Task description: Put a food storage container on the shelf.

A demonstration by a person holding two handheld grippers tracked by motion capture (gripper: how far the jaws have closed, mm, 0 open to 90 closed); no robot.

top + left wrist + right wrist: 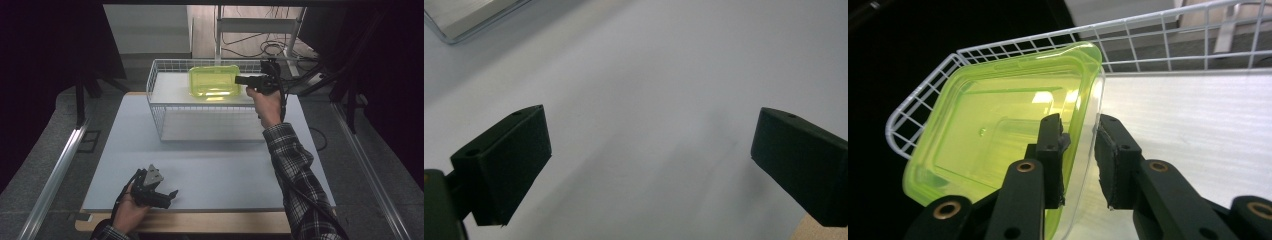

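Straddling the near wall of the yellow-green container point(998, 145), the right gripper point(1080, 160) has one jaw inside the tub and one outside, rim running up between them. There's a visible gap between the outer pad and the clear wall, inner pad looks close or just touching; hard to say from this angle, but I read it as released, not clamped. In the high view the right gripper point(239, 80) comes in level from the container's right end, with the person's hand point(266, 104) and plaid sleeve point(295, 170) trailing back toward the near table edge. The container point(214, 80) sits on the upper shelf of the white wire basket point(155, 75), toward the right half of it, long side running along the basket. In the right gripper view it looks tilted, far corner up against the basket's wire rim, empty inside. The basket stands at the far end of the grey table point(210, 170). The left gripper point(171, 196) is well apart from the basket, lying low near the table's front edge at the left, held in the other hand point(131, 212). Its own view shows the left gripper point(649, 150) with jaws spread wide, nothing between them, just bare table point(664, 75) beneath.
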